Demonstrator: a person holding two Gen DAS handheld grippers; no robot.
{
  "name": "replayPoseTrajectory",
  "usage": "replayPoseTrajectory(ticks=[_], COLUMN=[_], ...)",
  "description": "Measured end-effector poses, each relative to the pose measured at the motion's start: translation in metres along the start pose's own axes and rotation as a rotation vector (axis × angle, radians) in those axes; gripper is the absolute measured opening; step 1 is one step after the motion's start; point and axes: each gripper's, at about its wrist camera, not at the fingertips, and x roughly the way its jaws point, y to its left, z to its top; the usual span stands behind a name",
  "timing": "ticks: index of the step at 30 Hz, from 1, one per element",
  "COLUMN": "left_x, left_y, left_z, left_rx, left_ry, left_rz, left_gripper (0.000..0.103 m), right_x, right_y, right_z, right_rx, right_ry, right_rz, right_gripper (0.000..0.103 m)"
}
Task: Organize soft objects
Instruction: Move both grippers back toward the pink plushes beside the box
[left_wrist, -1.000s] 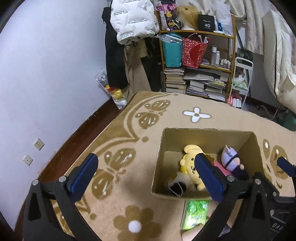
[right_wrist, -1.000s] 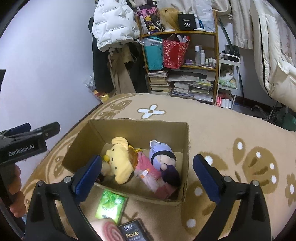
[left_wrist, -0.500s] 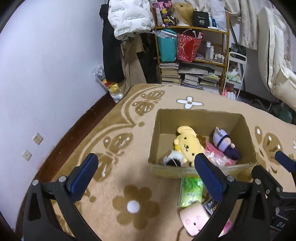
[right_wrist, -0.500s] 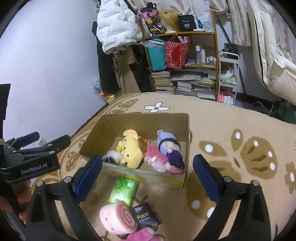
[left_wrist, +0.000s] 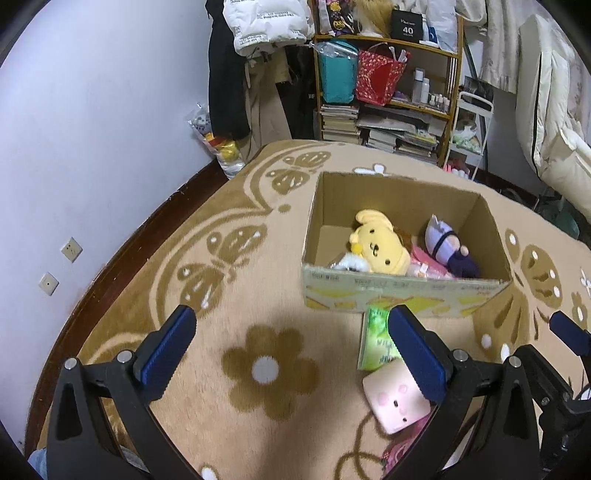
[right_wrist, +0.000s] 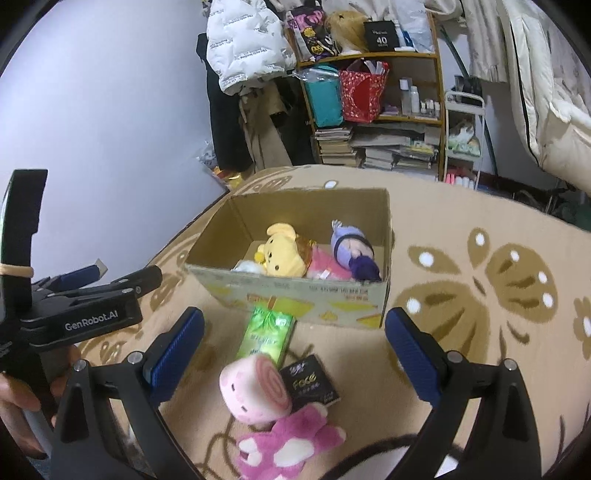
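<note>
Right wrist view: pink roll plush (right_wrist: 255, 389) lies on the rug at the box's (right_wrist: 295, 299) 6 o'clock, light and squashy; grip its middle. Both hand-held grippers (right_wrist: 293, 350) (left_wrist: 291, 350) gape empty.

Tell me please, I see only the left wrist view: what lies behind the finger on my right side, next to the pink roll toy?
Observer: A black packet marked "Face" lies right beside the pink roll toy.
Operator: And the pink thing at my bottom edge?
Observer: It is a magenta plush animal with white patches, lying just in front of the roll toy.
Operator: Do the right fingers hold something?
Observer: No, the right gripper is open and holds nothing.
</note>
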Motion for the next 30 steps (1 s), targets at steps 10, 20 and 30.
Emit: replayPoseTrajectory(ticks=[10,20,30], left_x=[0.009,0.02,0.03], left_y=[-0.007,-0.013,-0.025], left_z=[-0.024,-0.037,-0.043], left_rx=[0.013,0.015,0.055], left_ry=[0.057,0.112,0.138], left_rz=[-0.016,-0.04,-0.05], left_gripper=[0.103,0.103,0.103], right_x=[0.004,0.017,0.032], right_y=[-0.003,-0.011,-0.013], right_z=[-0.026,-0.041,-0.056], right_rx=[0.019,0.03,0.048], right_ry=[0.061,0.134,0.203], right_rz=[-0.012,-0.029,-0.028], right_gripper=[0.102,0.103,0.102])
